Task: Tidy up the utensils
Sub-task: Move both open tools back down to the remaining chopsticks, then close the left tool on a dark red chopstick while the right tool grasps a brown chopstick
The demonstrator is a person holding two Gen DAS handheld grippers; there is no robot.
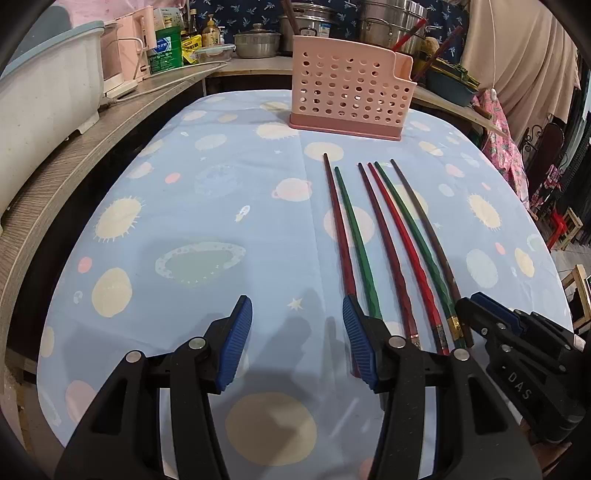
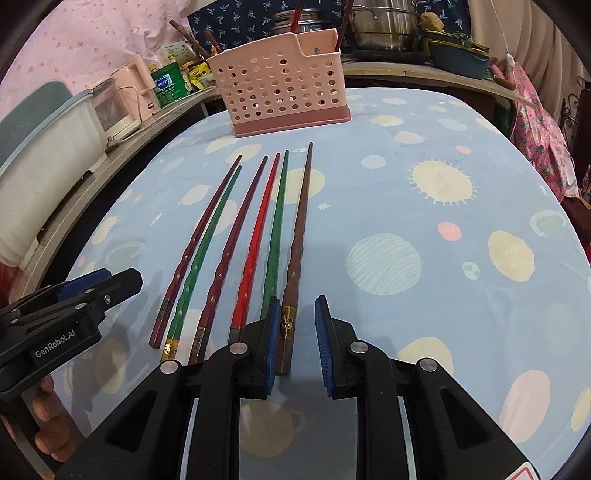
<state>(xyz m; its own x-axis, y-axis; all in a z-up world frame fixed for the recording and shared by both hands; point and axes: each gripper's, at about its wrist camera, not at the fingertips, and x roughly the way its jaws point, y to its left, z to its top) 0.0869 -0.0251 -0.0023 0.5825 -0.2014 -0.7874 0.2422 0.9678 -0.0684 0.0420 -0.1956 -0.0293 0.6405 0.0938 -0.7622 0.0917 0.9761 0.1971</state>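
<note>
Several chopsticks lie side by side on the blue planet-print tablecloth [image 1: 221, 206]: dark red, green, red and brown ones. A pink perforated utensil holder [image 1: 351, 96] stands upright at the far end; it also shows in the right wrist view [image 2: 284, 88]. My left gripper [image 1: 297, 339] is open and empty, just left of the chopstick handles. My right gripper [image 2: 295, 343] is open, its fingers either side of the handle of the brown chopstick [image 2: 295, 251], the rightmost one. The right gripper also shows in the left wrist view [image 1: 517, 339], and the left gripper in the right wrist view [image 2: 88, 299].
A wooden shelf [image 1: 74, 155] runs along the left with a white tub [image 1: 44, 85], a pink appliance and bottles. Steel pots [image 1: 391, 22] and a teal basin [image 1: 450, 88] stand behind the holder. Pink patterned cloth [image 2: 543, 140] hangs at the right.
</note>
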